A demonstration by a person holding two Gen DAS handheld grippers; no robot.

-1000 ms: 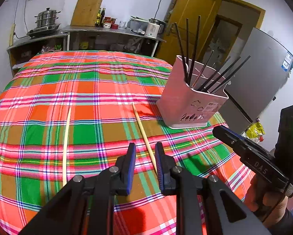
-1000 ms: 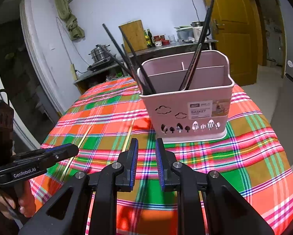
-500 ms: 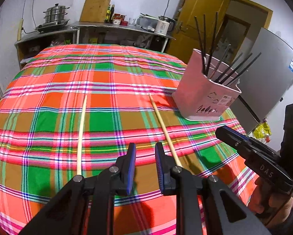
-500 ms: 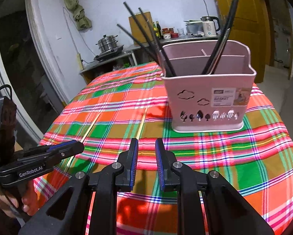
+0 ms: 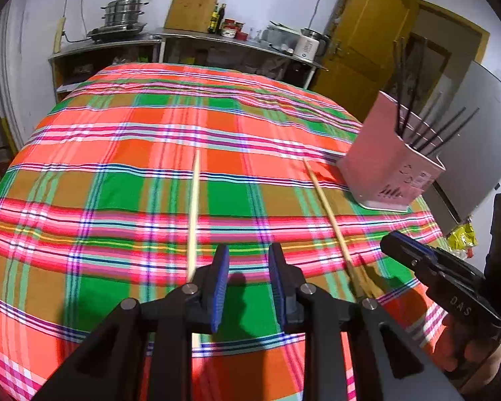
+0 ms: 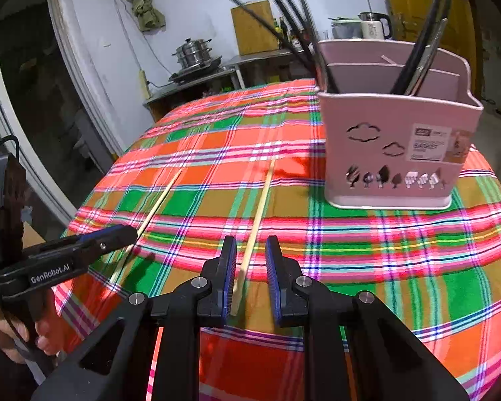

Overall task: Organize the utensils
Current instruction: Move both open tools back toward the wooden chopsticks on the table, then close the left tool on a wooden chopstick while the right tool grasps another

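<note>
Two chopsticks (image 5: 193,214) (image 6: 254,220) are laid on the cloth (image 5: 123,193) beside the basket (image 6: 391,153); light, stiff, prone to roll, best pinched near the thick end. Left gripper (image 5: 247,287), just opened slightly, and right gripper (image 6: 249,277) are held narrowly apart, empty.

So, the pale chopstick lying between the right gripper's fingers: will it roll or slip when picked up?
The chopstick looks thin, smooth and stiff, so it may slip or pivot between the pads. Lying flat on soft tablecloth, it probably rolls little. It seems very light.
</note>
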